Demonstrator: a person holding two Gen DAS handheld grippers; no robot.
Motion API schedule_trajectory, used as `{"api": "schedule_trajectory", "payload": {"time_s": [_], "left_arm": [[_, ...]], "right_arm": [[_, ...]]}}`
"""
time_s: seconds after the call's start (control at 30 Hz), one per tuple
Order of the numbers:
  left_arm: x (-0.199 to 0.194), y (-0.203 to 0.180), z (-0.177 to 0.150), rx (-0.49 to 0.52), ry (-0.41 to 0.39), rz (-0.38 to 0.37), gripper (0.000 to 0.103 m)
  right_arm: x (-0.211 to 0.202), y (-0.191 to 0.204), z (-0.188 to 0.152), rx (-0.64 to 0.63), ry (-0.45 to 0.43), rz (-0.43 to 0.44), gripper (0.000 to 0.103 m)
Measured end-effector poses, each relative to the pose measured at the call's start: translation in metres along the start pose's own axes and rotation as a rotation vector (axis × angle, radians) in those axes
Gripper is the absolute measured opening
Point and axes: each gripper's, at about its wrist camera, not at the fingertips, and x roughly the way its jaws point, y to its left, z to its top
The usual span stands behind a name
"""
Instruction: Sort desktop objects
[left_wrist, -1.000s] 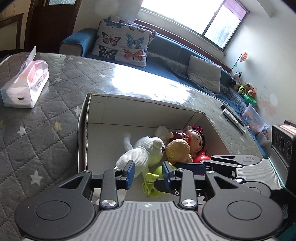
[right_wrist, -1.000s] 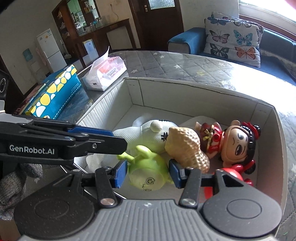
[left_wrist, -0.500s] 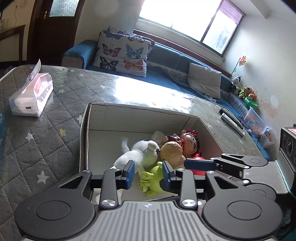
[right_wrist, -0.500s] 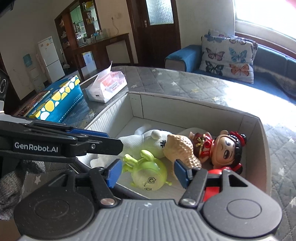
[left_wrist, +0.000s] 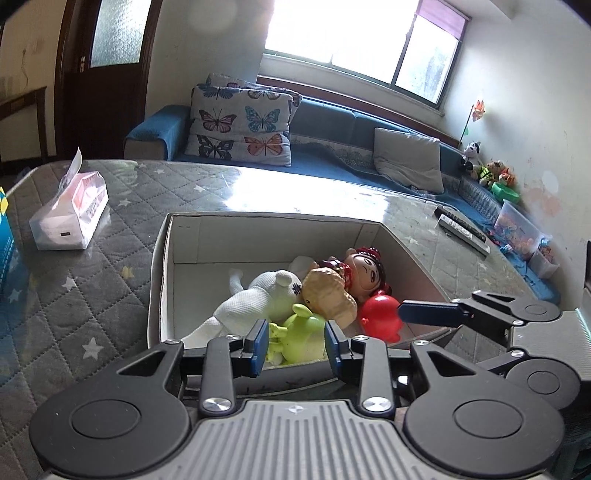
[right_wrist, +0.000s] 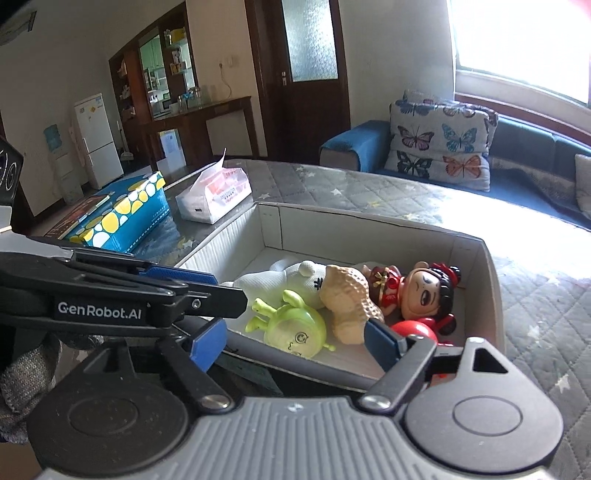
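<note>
An open cardboard box (left_wrist: 162, 273) (right_wrist: 491, 280) on the quilted table holds a white plush (left_wrist: 255, 299) (right_wrist: 280, 284), a green toy (left_wrist: 303, 336) (right_wrist: 295, 328), a tan peanut toy (left_wrist: 328, 295) (right_wrist: 351, 295), a doll with black hair (left_wrist: 365, 273) (right_wrist: 424, 291) and a red toy (left_wrist: 380, 317) (right_wrist: 413, 328). My left gripper (left_wrist: 295, 347) is open and empty above the box's near edge. My right gripper (right_wrist: 295, 343) is open and empty, also by the near edge. Each gripper shows in the other's view.
A tissue pack (left_wrist: 70, 218) (right_wrist: 214, 195) lies left of the box. A blue box with yellow dots (right_wrist: 122, 218) stands further left. Remote controls (left_wrist: 461, 229) lie at the table's right. A sofa with cushions (left_wrist: 240, 129) runs behind.
Both grippers have drawn back and up from the box. The right gripper has opened and left the green toy lying in the box.
</note>
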Motion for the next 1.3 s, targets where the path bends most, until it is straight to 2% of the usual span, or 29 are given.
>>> {"api": "schedule_trajectory", "payload": {"time_s": [0.17, 0.37, 0.77, 1.13, 1.3], "left_arm": [[-0.004, -0.009, -0.007, 0.022, -0.011, 0.022, 0.036], [-0.008, -0.017, -0.016, 0.045, -0.019, 0.043, 0.036], [-0.012, -0.021, -0.024, 0.052, -0.014, 0.036, 0.036], [-0.013, -0.020, -0.032, 0.055, -0.015, 0.055, 0.036], [-0.014, -0.022, -0.035, 0.059, -0.019, 0.049, 0.036]], "right_arm": [[-0.010, -0.001, -0.010, 0.008, -0.027, -0.013, 0.089], [-0.020, 0.001, -0.024, -0.015, -0.069, -0.047, 0.103], [-0.028, 0.006, -0.038, -0.014, -0.123, -0.090, 0.103], [-0.028, 0.013, -0.050, 0.012, -0.145, -0.052, 0.103], [-0.022, 0.009, -0.053, 0.060, -0.101, -0.023, 0.103]]}}
